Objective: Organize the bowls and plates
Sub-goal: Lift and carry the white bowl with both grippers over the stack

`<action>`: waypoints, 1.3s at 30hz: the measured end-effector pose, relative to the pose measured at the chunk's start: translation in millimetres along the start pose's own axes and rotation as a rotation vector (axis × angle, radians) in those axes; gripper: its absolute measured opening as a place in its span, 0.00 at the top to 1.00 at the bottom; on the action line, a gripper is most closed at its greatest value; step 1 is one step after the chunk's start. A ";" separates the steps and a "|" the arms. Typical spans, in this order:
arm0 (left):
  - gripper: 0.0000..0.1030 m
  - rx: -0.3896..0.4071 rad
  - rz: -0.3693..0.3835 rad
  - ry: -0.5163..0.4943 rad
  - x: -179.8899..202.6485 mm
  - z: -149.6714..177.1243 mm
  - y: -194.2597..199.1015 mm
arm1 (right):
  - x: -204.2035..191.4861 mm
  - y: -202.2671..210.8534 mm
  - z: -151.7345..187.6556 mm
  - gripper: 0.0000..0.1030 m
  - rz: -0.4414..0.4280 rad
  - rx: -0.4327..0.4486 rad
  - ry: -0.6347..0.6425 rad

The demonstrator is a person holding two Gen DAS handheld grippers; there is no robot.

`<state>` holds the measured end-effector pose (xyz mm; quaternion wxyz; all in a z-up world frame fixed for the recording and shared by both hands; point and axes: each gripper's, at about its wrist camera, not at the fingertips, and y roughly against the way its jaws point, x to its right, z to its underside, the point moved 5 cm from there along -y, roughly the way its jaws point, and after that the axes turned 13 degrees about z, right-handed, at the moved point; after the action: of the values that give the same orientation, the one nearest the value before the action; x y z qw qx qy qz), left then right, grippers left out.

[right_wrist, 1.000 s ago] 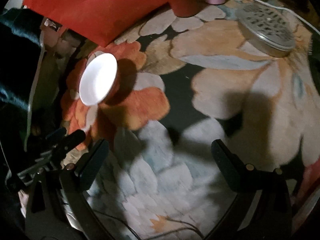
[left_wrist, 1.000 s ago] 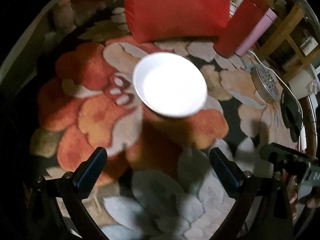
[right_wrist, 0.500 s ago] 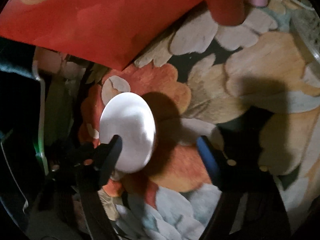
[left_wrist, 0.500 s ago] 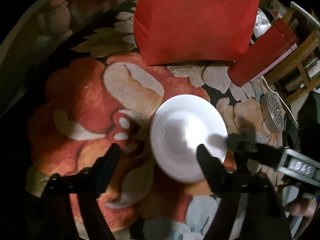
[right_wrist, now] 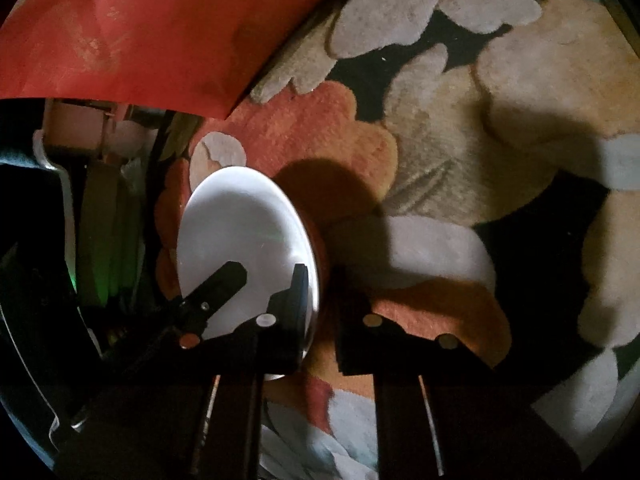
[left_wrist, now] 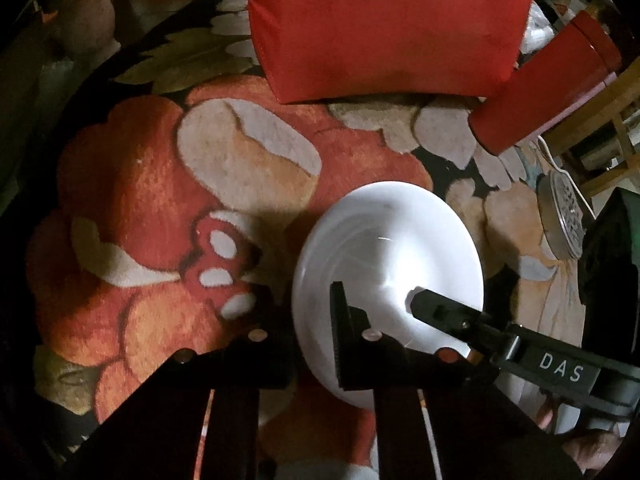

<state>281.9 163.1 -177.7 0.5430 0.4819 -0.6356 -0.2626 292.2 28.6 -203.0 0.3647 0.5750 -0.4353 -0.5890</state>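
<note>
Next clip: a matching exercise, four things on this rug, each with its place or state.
1 white bowl
2 red bag
3 red tumbler
4 perforated metal disc

a far right, by a white cable
b rim pinched by left gripper and right gripper
c just right of the bag
d beyond the bowl, at the top

Pairs: 1-b, 2-d, 3-c, 4-a

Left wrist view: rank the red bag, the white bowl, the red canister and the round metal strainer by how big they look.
1. red bag
2. white bowl, though it sits nearer the camera, so its rank against the bag is unsure
3. red canister
4. metal strainer, partly cut off at the edge
</note>
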 end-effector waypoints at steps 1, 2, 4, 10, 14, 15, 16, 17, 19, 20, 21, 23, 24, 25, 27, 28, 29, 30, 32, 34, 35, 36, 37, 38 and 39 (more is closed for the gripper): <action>0.88 0.002 0.001 -0.006 2.5 2.1 0.9 | 2.1 2.3 1.8 0.89 -0.001 0.002 0.001; 0.88 0.003 -0.001 -0.016 5.7 4.9 2.2 | 3.3 4.7 3.7 0.89 0.000 0.005 0.003; 0.88 0.003 -0.003 -0.041 12.9 11.1 4.9 | 6.3 9.7 8.2 0.89 0.007 0.010 0.008; 0.88 0.005 0.020 -0.087 44.5 37.2 18.8 | 20.0 35.5 28.9 0.89 0.038 0.024 0.031; 0.88 -0.003 0.026 -0.138 76.2 60.2 26.2 | 34.9 59.2 47.0 0.88 0.080 0.020 0.064; 0.88 -0.005 0.032 -0.146 83.7 65.3 28.4 | 39.8 65.5 52.1 0.88 0.091 0.019 0.069; 0.88 -0.009 0.038 -0.150 92.3 70.5 29.2 | 45.1 71.6 56.9 0.88 0.101 0.018 0.071; 0.88 -0.013 0.046 -0.156 101.4 75.9 30.3 | 52.7 80.2 63.2 0.88 0.112 0.016 0.072; 0.88 -0.019 0.063 -0.168 119.1 85.7 31.5 | 65.0 92.5 71.8 0.88 0.118 0.018 0.063; 0.88 -0.026 0.071 -0.183 130.4 91.3 31.8 | 73.3 100.6 77.2 0.88 0.122 0.018 0.055; 0.88 -0.032 0.078 -0.198 140.9 96.2 32.2 | 83.3 109.3 83.2 0.88 0.125 0.020 0.044; 0.88 -0.043 0.090 -0.237 165.8 106.7 32.7 | 99.4 123.0 93.3 0.88 0.128 0.026 0.021; 0.88 -0.047 0.096 -0.252 177.0 110.8 32.4 | 109.1 131.2 99.7 0.88 0.132 0.031 0.008; 0.88 -0.053 0.102 -0.269 188.4 115.7 32.0 | 116.9 137.6 104.3 0.88 0.137 0.036 -0.003; 0.88 -0.066 0.116 -0.308 213.2 124.4 30.2 | 134.1 150.9 116.3 0.87 0.144 0.047 -0.036; 0.88 -0.073 0.124 -0.327 224.8 129.0 29.4 | 142.5 157.1 121.9 0.87 0.143 0.051 -0.052; 0.88 -0.080 0.134 -0.346 237.8 133.8 28.2 | 152.2 164.2 128.6 0.87 0.143 0.057 -0.071; 0.88 -0.084 0.142 -0.362 248.1 138.1 27.4 | 162.1 171.2 135.6 0.87 0.141 0.062 -0.095; 0.88 -0.095 0.158 -0.399 271.0 149.1 25.8 | 177.6 181.8 146.2 0.87 0.137 0.069 -0.133; 0.88 -0.108 0.172 -0.431 289.8 159.2 23.1 | 195.5 193.1 157.5 0.87 0.146 0.077 -0.168; 0.88 -0.116 0.180 -0.452 300.0 165.8 21.4 | 201.2 196.6 162.0 0.86 0.149 0.081 -0.181; 0.88 -0.125 0.187 -0.471 309.9 172.1 19.8 | 208.8 201.8 166.8 0.86 0.152 0.085 -0.197; 0.88 -0.129 0.193 -0.483 315.9 176.1 18.8 | 216.9 207.5 171.1 0.86 0.154 0.087 -0.212; 0.88 -0.137 0.202 -0.496 324.5 182.0 17.8 | 224.1 212.5 175.4 0.86 0.155 0.091 -0.228; 0.88 -0.144 0.211 -0.507 331.9 186.9 16.6 | 230.6 217.2 179.1 0.86 0.159 0.096 -0.239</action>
<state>118.0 -163.7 -69.3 0.4239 0.2922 -0.7775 -0.3612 81.8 -246.4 -90.7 0.3278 0.4813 -0.5474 -0.6011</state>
